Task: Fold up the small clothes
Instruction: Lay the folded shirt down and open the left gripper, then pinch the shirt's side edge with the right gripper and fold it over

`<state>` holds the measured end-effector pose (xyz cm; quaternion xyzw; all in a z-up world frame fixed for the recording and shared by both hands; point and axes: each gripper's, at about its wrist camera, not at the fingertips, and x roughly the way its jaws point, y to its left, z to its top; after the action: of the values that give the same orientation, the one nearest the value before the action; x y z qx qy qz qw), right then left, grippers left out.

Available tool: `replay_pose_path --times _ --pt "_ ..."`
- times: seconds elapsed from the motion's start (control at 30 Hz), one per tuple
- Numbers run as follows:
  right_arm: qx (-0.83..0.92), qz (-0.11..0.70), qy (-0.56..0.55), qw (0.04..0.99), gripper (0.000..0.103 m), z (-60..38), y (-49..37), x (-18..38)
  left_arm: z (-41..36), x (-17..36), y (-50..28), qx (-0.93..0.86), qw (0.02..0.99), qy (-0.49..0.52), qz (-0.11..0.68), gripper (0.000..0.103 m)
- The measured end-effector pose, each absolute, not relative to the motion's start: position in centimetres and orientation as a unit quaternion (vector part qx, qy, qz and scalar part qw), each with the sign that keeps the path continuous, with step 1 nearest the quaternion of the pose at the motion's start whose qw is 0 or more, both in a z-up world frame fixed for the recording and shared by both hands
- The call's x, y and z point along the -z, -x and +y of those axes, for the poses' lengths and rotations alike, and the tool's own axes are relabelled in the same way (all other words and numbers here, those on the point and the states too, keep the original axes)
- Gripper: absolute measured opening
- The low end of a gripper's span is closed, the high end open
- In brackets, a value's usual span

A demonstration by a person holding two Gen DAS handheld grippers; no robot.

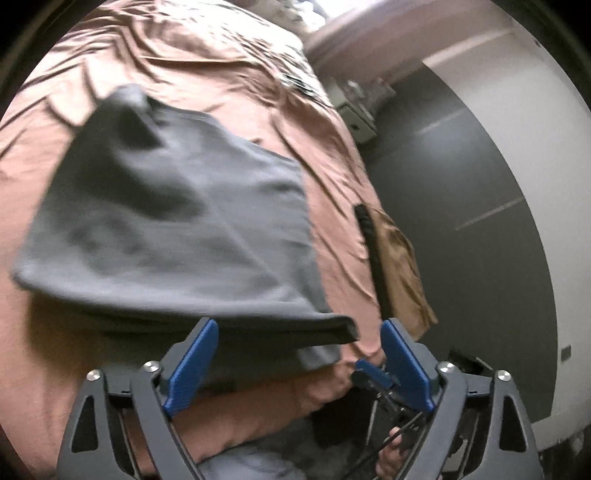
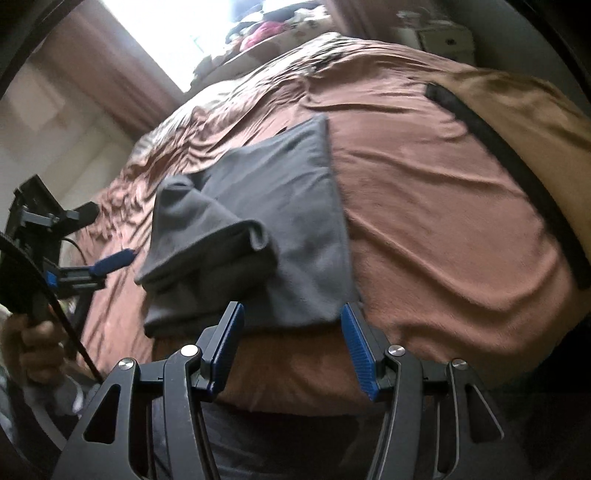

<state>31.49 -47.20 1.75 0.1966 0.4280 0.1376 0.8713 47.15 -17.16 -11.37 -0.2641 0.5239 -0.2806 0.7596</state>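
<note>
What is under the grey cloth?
The grey cloth lies on a brown bed sheet, which shows all around it. Whatever is directly beneath the cloth is covered.

I'm seeing a bed under a wrinkled brown sheet (image 2: 443,221). A tan bag (image 1: 402,258) with a black strap (image 2: 517,166) is lying at its edge. A window (image 2: 177,33) is glowing between curtains (image 2: 110,74), and a dark door (image 1: 461,184) is standing beside the bed.

Grey garment (image 2: 288,221) lies partly folded on the brown bedspread (image 2: 443,229).
</note>
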Motion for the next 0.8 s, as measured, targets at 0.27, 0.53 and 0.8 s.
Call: replay_pose_path --times 0.27,0.53,0.8 --pt "-0.138 0.430 -0.147 0.880 0.053 -45.4 -33.5 -2.2 -10.9 14.8 -47.1 0.215 0.753 0.296 0.547 0.094" --pt "-0.134 0.422 -0.094 0.892 0.048 -43.1 -35.3 -2.2 -8.4 18.9 -47.6 0.192 0.725 0.334 0.571 0.094" --pt "-0.129 0.426 -0.072 0.893 0.044 -42.5 -35.7 -2.2 -7.7 22.1 -49.3 0.166 0.692 0.408 0.572 0.092"
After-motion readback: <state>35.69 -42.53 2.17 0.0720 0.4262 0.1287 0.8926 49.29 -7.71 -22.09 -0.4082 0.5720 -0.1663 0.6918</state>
